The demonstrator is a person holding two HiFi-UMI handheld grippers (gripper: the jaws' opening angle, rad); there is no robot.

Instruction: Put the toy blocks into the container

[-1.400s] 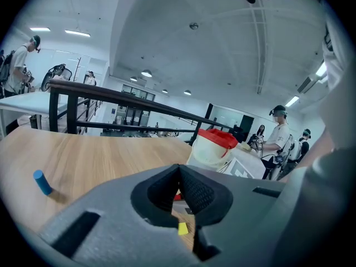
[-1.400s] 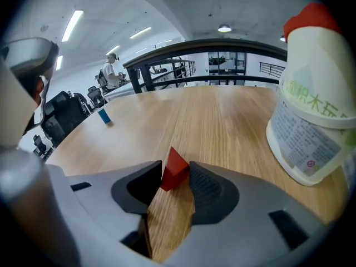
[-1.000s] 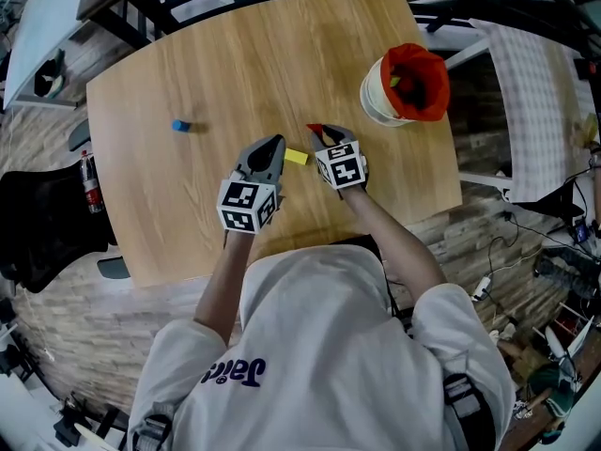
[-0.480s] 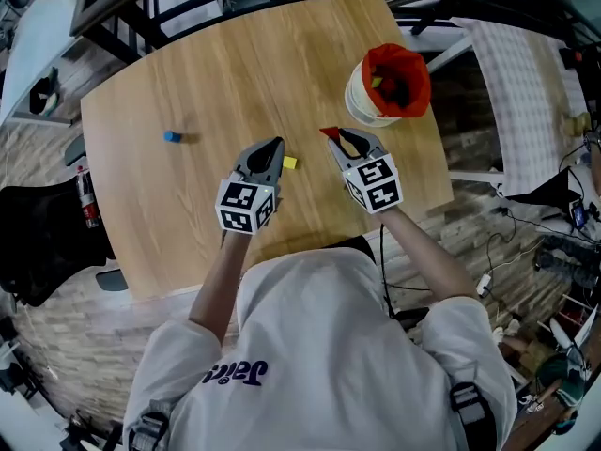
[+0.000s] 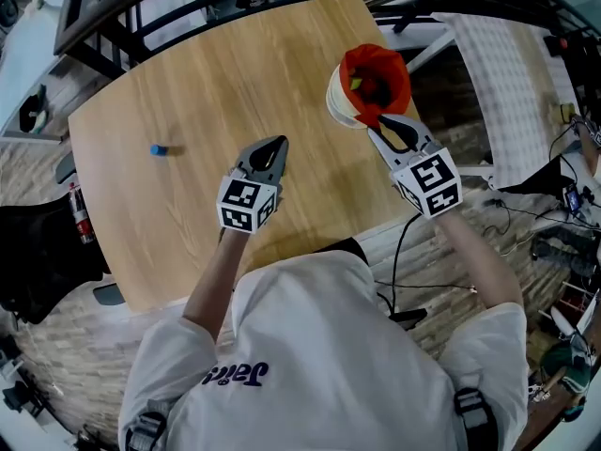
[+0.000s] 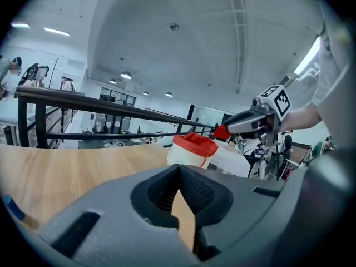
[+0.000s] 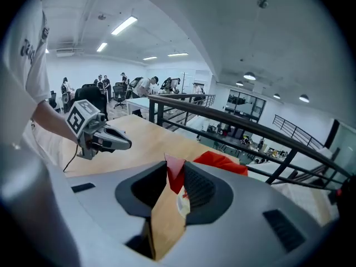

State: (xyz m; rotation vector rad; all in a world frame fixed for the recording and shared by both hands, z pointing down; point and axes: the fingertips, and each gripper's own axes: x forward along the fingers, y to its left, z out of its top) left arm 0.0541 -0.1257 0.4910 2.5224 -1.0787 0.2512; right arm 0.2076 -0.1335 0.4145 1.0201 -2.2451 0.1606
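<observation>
just beside the container (image 5: 340, 104), my right claw (image 5: 377, 128) is clamped on a red block (image 7: 174, 175). well left of the container, my left claw (image 5: 279, 143) is closed, empty; a blue block (image 5: 158, 149) lies farther left.

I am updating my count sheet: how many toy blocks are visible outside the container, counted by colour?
blue block, on the table: 1
red block, held by the right gripper: 1
total: 2

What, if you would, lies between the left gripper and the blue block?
Only bare table separates the left gripper from the blue block, per the head view.
</observation>
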